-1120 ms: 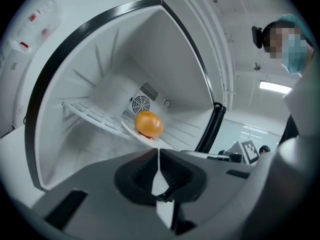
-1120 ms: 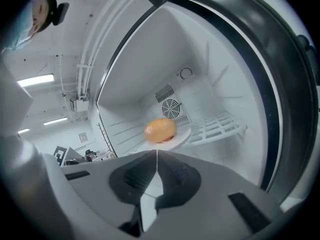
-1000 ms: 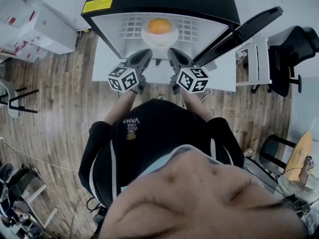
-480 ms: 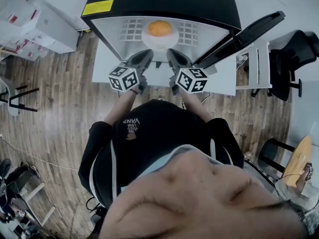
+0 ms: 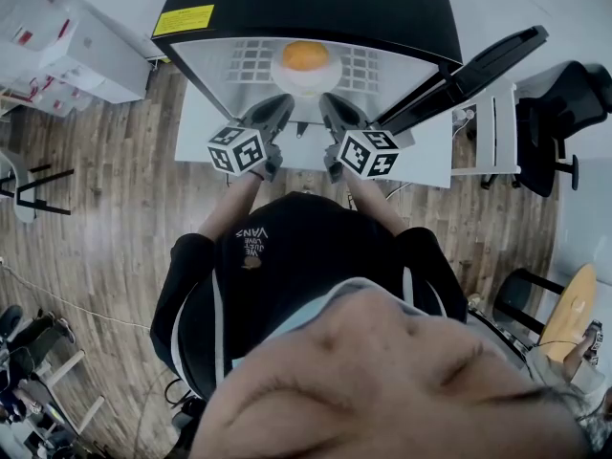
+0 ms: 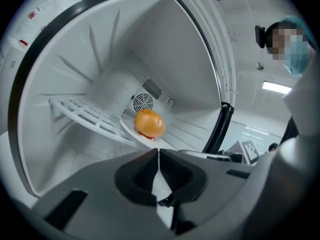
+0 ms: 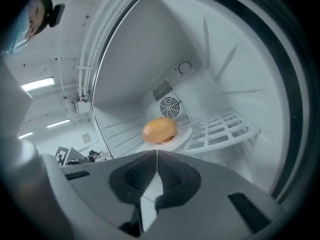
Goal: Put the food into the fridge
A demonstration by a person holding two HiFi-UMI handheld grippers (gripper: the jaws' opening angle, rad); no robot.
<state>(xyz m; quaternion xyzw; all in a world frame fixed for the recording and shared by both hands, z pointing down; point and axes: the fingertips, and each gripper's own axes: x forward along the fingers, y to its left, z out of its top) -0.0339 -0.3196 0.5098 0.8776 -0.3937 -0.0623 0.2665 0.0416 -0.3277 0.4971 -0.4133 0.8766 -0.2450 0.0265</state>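
The fridge [image 5: 306, 3] stands open on a white worktop [image 5: 196, 127], with its door [image 5: 478, 60] swung away to the right. Inside, a burger [image 6: 149, 123] with an orange-brown bun lies on a white plate [image 7: 183, 136]. The plate rests on the white wire shelf [image 6: 80, 111], about in the middle of the compartment. A round fan grille [image 7: 170, 106] shows on the far wall behind it.

The left tongs [image 6: 158, 151] and the right tongs [image 7: 157, 154] are held side by side just in front of the fridge opening, nearer than the plate, and both point toward the burger. Each pair is pressed together with nothing between its tips. Neither pair touches the plate or the burger.
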